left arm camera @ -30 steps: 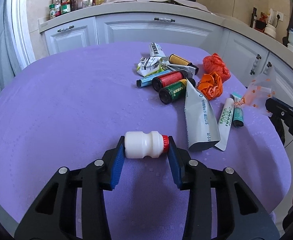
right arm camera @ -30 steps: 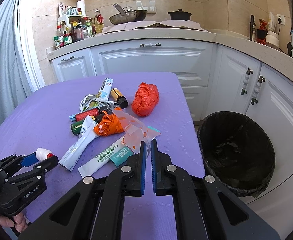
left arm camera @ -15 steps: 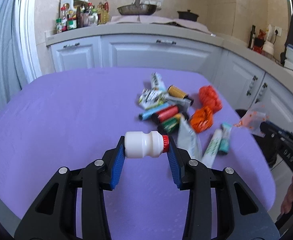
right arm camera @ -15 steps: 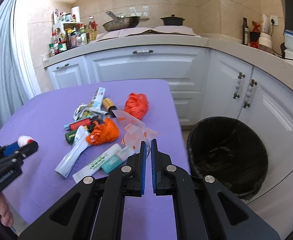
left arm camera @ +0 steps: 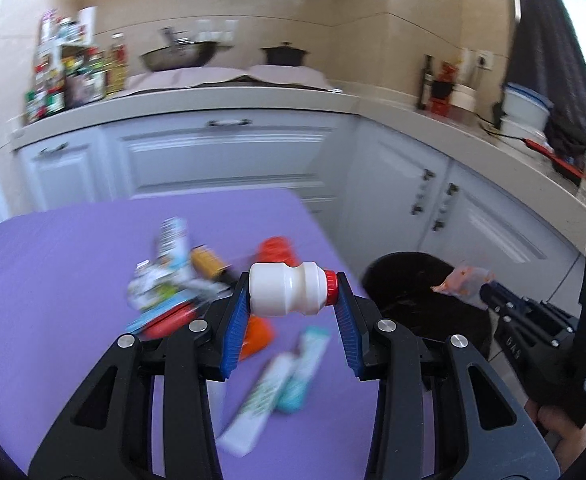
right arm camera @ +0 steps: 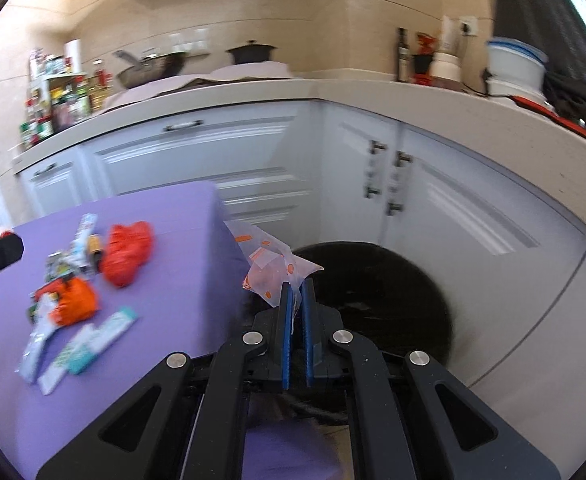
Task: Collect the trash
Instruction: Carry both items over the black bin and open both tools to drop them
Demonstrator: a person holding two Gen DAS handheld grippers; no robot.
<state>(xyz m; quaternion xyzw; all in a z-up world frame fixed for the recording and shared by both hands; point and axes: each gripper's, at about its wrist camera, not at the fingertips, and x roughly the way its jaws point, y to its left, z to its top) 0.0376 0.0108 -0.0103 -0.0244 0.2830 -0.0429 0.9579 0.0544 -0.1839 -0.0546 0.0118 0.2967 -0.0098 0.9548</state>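
Left gripper (left arm camera: 293,296) clamped end-to-end on white bottle (left arm camera: 289,294), red cap right, above purple table (left arm camera: 53,264). Right gripper (right arm camera: 297,292) pinched tight on clear orange-printed wrapper (right arm camera: 271,266), over black-lined bin (right arm camera: 377,292). Bin contents indistinct. Trash pile (right arm camera: 77,280) on table blurred; counter behind.

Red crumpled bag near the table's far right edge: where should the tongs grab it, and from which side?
Take the red crumpled bag across its narrower upper lobe, coming down from above. It is a soft, bunched lump lying flat on the purple table, so the folds should compress between the pads. Its right side is clear; the small brown bottle sits close on its left, so keep the pads off that side.
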